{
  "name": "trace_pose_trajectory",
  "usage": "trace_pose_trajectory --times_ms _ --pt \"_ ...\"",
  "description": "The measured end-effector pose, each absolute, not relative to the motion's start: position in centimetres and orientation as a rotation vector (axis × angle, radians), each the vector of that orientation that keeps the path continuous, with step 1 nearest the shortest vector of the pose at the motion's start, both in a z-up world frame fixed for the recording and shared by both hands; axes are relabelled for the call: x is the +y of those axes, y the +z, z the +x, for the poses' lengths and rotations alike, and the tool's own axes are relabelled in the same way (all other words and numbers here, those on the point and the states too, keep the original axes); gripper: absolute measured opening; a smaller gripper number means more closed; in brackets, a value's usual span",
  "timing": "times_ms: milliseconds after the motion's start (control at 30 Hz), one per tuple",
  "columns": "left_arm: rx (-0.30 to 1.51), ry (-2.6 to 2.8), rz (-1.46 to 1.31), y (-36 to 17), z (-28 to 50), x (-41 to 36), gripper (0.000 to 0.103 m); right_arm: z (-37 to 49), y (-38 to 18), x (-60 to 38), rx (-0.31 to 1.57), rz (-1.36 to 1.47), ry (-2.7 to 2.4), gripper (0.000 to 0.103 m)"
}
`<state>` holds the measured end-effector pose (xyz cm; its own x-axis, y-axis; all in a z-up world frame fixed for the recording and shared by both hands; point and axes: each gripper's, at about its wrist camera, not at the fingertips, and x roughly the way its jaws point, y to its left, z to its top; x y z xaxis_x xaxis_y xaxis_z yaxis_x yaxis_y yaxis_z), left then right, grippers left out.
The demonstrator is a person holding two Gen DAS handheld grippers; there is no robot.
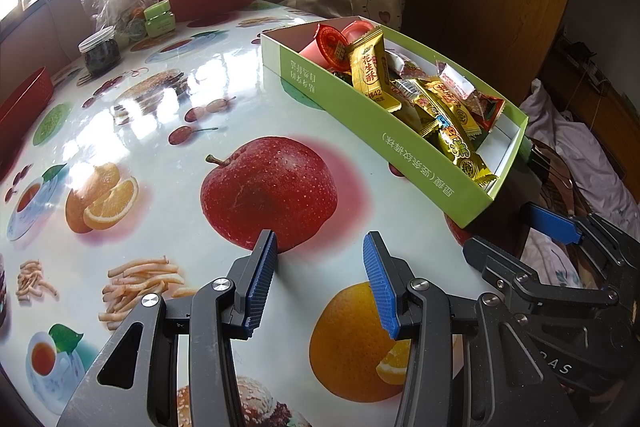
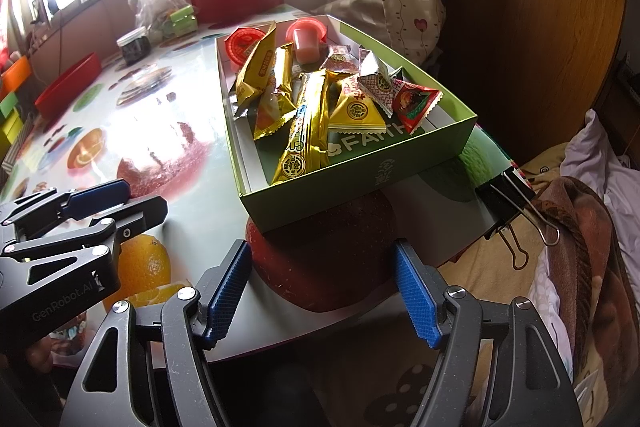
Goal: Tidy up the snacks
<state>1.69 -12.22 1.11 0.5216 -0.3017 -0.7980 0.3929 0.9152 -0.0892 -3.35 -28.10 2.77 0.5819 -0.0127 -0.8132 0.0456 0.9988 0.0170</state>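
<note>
Left tongs [image 1: 320, 247] low centre of frame, pitched down over counter [image 1: 168, 163], parted, empty. Right tongs [image 2: 322, 257] likewise tilted down, parted, gripping nothing. One green box [image 2: 360, 195] mid-frame ahead, holding snacks [image 2: 304, 107]: two red jelly cups, several gold wrappers.
</note>
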Motion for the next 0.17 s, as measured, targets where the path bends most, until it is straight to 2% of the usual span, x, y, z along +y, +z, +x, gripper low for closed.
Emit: trace_pose_trajectory --times_ms 167 --pt "0.933 -0.415 0.112 1.16 1.75 -12.22 0.046 -3.36 2.76 -28.11 0.949 0.037 -0.034 0.072"
